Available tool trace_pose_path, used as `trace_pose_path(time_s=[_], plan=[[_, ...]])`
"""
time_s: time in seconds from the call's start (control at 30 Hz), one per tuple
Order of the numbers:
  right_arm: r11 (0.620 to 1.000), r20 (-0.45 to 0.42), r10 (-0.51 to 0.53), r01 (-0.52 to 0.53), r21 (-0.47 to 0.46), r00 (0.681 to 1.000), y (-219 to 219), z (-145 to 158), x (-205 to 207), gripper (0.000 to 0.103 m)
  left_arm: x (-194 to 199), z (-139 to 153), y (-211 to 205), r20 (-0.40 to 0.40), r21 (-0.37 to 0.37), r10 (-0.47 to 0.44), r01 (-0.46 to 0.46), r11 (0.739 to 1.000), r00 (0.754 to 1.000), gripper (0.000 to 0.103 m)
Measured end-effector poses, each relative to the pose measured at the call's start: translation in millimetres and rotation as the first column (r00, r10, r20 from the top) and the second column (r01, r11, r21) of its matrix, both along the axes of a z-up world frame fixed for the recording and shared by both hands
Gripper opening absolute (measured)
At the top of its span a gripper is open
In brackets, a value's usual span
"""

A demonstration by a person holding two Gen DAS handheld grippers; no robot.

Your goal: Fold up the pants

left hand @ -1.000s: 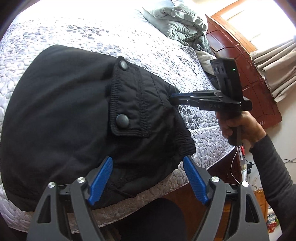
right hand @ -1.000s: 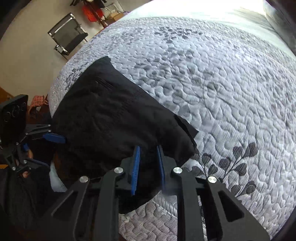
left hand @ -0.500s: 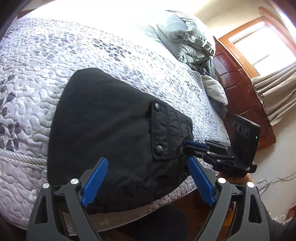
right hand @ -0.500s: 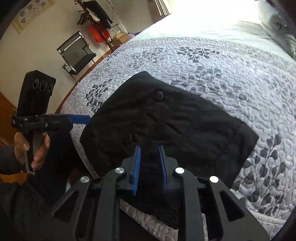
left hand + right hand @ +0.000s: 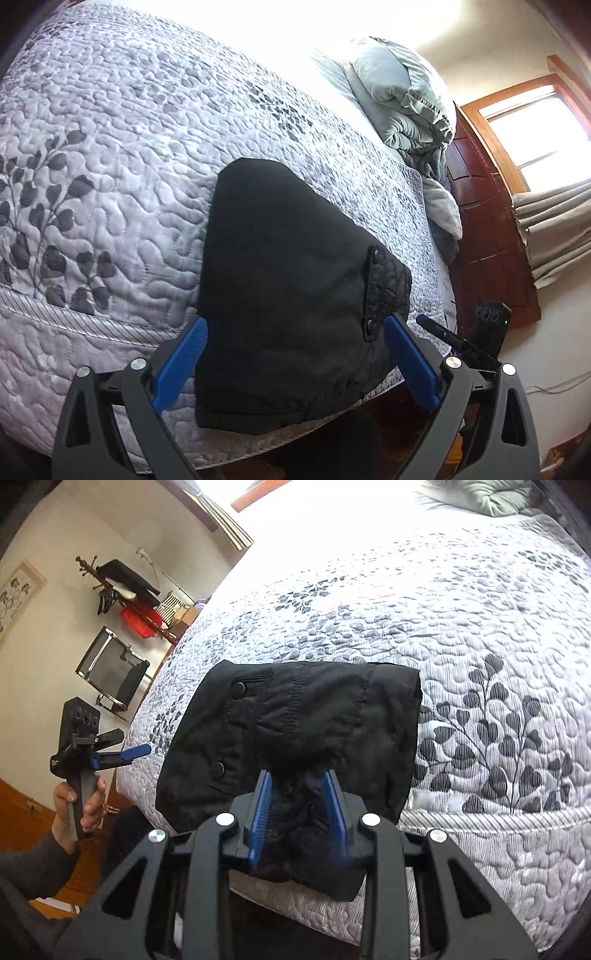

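Note:
Black quilted pants (image 5: 288, 277) lie folded into a compact block at the bed's near edge, the snap pocket flap toward the right. My left gripper (image 5: 295, 363) hovers back from them, its jaws still opening and very wide, nothing between the pads. In the right wrist view the pants (image 5: 295, 720) hang slightly over the mattress edge. My right gripper (image 5: 297, 805) has its jaws opening, with a loose bunch of the pants' hem between the pads. The left gripper (image 5: 138, 753) shows off to the left, and the right gripper (image 5: 424, 320) sits by the pants' right edge.
The quilted leaf-print bedspread (image 5: 110, 166) covers the bed. A bunched pale duvet (image 5: 406, 92) and wooden headboard (image 5: 487, 240) are at the far right. A chair (image 5: 114, 672) and coat stand (image 5: 122, 587) stand by the wall. A person's hand (image 5: 79, 805) grips the left handle.
Both grippers have drawn back from the pants, which look smaller now. The left jaws spread wider. The right jaws, pinched tight on the hem before, have parted.

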State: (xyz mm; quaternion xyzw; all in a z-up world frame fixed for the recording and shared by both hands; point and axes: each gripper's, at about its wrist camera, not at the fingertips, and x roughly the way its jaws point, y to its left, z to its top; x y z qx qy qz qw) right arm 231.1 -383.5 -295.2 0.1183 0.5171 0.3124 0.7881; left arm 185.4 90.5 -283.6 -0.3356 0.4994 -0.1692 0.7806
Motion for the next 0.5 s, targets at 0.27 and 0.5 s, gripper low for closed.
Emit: trace_pose_path(time_s=[0.27, 0.5], plan=[[0.997, -0.09, -0.075, 0.074, -0.018, 0.993, -7.8, -40.5, -15.8, 0.025, 11.6, -19.1, 30.6, -0.04, -0.025, -0.045, 0.044, 0.999, 0.998, 0.097], [0.998, -0.012, -0.063, 0.063, 0.0, 0.998, -7.0, 15.6, 13.9, 0.041, 12.6, -24.9, 34.9, -0.05, -0.013, -0.105, 0.105, 0.994, 0.993, 0.098]])
